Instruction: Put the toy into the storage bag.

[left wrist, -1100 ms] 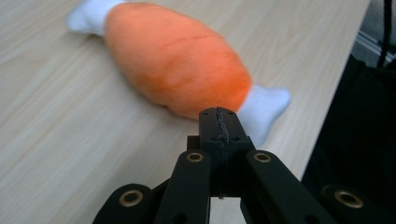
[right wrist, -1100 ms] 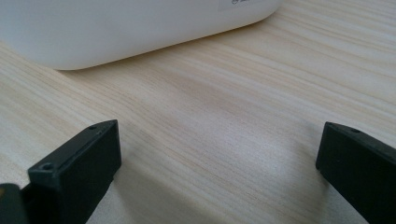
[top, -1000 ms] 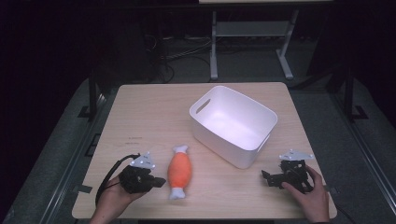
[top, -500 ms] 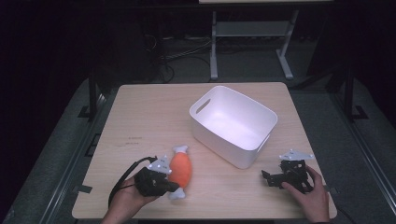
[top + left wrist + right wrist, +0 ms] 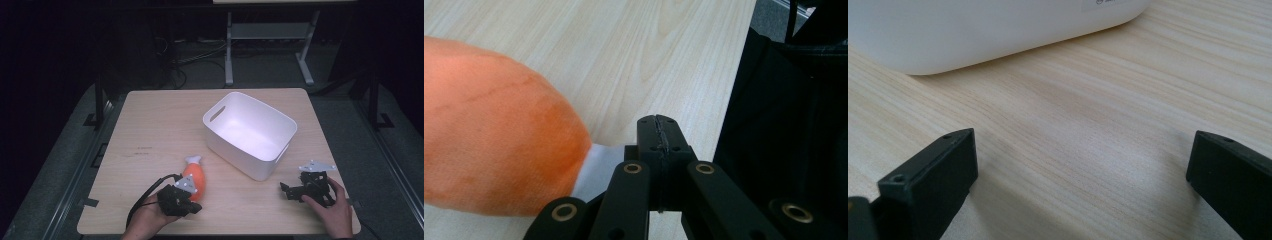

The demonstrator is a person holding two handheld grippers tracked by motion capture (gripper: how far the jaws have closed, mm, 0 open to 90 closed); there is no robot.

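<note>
Plush toy (image 5: pixel 196 180), orange with white ends, lies on the table (image 5: pixel 160 125) in front of the white bin (image 5: pixel 250 132). Your left gripper (image 5: pixel 659 132) has its jaws pressed together on nothing, right beside the toy's near white end. Your right gripper (image 5: pixel 291 190) rests with jaws spread apart, facing the bin's wall.

pale wood-grain table (image 5: pixel 165 125), square-cornered, on dark grey floor (image 5: pixel 65 165). lying directly on it: orange plush toy (image 5: pixel 196 181) with white ends, near front edge, left of centre; white plastic bin (image 5: pixel 250 132) with handle slots, right of centre, set at an angle, well apart from toy.
</note>
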